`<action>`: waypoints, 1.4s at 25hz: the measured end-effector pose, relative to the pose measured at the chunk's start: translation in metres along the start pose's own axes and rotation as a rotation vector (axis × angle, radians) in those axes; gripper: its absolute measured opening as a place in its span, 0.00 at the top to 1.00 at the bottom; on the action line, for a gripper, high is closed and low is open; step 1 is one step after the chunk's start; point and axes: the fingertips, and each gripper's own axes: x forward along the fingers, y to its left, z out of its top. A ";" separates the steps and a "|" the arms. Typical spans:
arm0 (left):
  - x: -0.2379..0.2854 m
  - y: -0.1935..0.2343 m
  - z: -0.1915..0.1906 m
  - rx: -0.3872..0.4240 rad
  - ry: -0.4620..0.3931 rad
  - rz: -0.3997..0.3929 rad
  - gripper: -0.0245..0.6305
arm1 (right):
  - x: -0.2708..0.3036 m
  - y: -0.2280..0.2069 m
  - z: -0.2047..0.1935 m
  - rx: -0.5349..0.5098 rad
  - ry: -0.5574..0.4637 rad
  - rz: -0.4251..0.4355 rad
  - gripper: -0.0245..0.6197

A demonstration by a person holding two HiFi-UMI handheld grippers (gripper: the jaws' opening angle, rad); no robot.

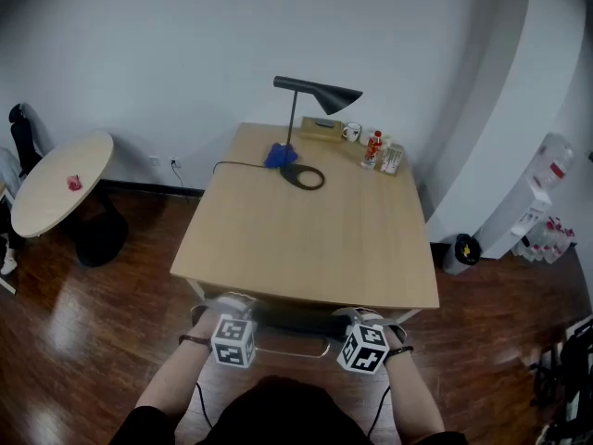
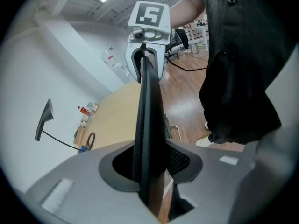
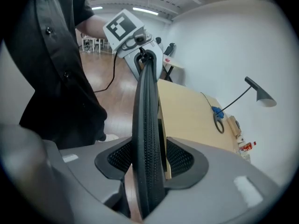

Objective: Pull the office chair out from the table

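Head view looks steeply down on the counter point(image 1: 306, 239), a pale wooden top with a black lamp point(image 1: 315, 95) and a few small things along its far edge. The office chair point(image 1: 296, 324) is tucked in at the counter's near edge. Only the dark top of its backrest shows, just beside that edge, and the seat seems to sit beneath the top. The left claw point(image 1: 236, 306) and the right claw point(image 1: 359, 317) are both set over that backrest top, the left towards the counter's near left corner and the right towards its near right corner.

In the left gripper view the thin black backrest rim point(image 2: 148, 101) runs between the jaws. They stand partly open astride it, with a dark gap beside the rim, and the pads do not appear to press on it. The right gripper view shows much the same. The mesh-edged rim point(image 3: 147, 139) sits between jaws that are somewhat wider apart, and the textured pad faces are visible on either side. So each claw is around the rim, but neither has a firm hold.

I judge the step in hand to be taking hold of the backrest; the pull itself has not begun. The next move calls for both claws to close until their pads clamp the rim. Then comes a level, even draw straight back from the counter's near edge. Both sides should move together so the chair rolls out over the wooden floor point(image 1: 83, 313) without swivelling or slipping from the pads.
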 end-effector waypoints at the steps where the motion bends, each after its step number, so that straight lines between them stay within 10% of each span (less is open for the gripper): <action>1: 0.001 -0.001 -0.001 0.010 0.008 -0.007 0.76 | 0.003 0.001 -0.003 -0.027 0.035 -0.009 0.65; 35: -0.018 -0.058 0.020 -0.018 0.084 -0.105 0.84 | -0.008 0.059 -0.024 -0.119 0.195 0.027 0.88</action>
